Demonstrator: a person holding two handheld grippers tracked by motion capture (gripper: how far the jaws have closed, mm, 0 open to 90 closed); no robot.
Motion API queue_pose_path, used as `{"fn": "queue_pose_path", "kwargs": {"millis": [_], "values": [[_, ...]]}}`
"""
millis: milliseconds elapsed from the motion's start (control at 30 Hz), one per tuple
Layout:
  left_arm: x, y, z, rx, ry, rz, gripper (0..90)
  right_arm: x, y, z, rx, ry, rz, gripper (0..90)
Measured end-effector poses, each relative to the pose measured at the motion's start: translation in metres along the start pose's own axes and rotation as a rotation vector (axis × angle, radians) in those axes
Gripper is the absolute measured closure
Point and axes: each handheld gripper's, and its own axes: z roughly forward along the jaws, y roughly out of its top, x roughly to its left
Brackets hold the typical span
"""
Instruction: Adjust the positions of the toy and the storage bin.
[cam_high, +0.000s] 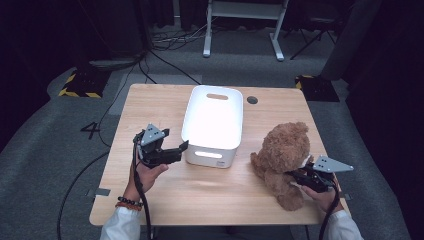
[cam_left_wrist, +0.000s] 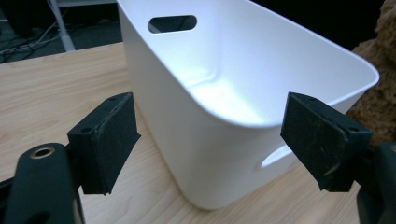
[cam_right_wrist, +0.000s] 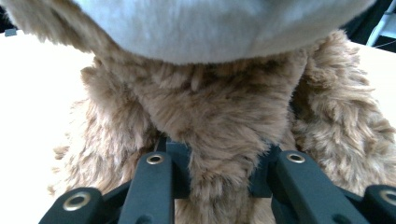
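A big wooden tabletop (cam_high: 165, 107) sits on a grey floor (cam_high: 40, 145) with black cables (cam_high: 150, 62) lying on it. In the middle of the tabletop, toward the far side, stands a white bin (cam_high: 214, 120) with rounded corners and a slot handle at each end. From the left tongs' camera the bin (cam_left_wrist: 243, 84) looks bare inside, and its near corner sits between the two black pads. To the right of the bin, near the right edge of the tabletop, sits a fluffy brown teddy bear (cam_high: 282, 155). It is close to the bin but not touching it. The person's left hand (cam_high: 147, 175) holds the left tongs (cam_high: 172, 150) just beside the bin's near left corner. These tongs (cam_left_wrist: 210, 140) are wide apart and hold nothing, and the pads (cam_left_wrist: 114, 140) do not touch the bin wall. The person's right hand (cam_high: 325, 197) holds the right tongs (cam_high: 300, 176) against the bear's right side, low down. From the right tongs' camera you can see them (cam_right_wrist: 219, 175) squeezed onto a thick tuft of the bear's (cam_right_wrist: 224, 112) brown fur, which bulges up between the two black arms. A pale soft patch of the bear shows at the top of that view. A small dark round hole (cam_high: 252, 100) is in the tabletop beside the bin's far right corner. The person wears white sleeves (cam_high: 120, 225) and a dark bead bracelet (cam_high: 129, 202) on the left wrist.
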Motion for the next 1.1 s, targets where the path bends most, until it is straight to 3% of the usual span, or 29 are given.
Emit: {"fn": "queue_pose_path", "kwargs": {"millis": [67, 167, 300, 467, 567, 700, 833, 1100], "values": [[-0.001, 0.004, 0.006, 0.008, 0.017, 0.012, 18.8, 0.000, -0.001, -0.001, -0.001, 0.005, 0.004, 68.4], [0.001, 0.009, 0.017, 0.026, 0.011, 0.006, 18.9, -0.001, -0.001, -0.002, -0.001, 0.003, 0.002, 68.0], [0.007, 0.010, 0.032, 0.043, -0.069, -0.041, 17.9, -0.001, -0.001, -0.003, 0.001, 0.002, 0.005, 67.5], [0.008, 0.014, 0.047, 0.087, -0.096, -0.059, 18.5, -0.002, -0.003, -0.007, -0.001, 0.001, 0.006, 67.2], [0.004, 0.015, 0.054, 0.119, -0.055, -0.072, 17.6, -0.003, -0.005, -0.009, -0.004, 0.000, 0.013, 67.2], [0.000, 0.015, 0.059, 0.133, -0.043, -0.064, 20.9, -0.004, -0.006, -0.012, -0.006, -0.002, 0.014, 67.3], [-0.009, 0.014, 0.065, 0.146, -0.063, -0.052, 23.7, -0.006, -0.007, -0.014, -0.008, -0.001, 0.019, 67.0], [-0.027, 0.015, 0.071, 0.150, -0.061, -0.032, 26.0, -0.007, -0.007, -0.014, -0.008, 0.002, 0.018, 66.4]]}}
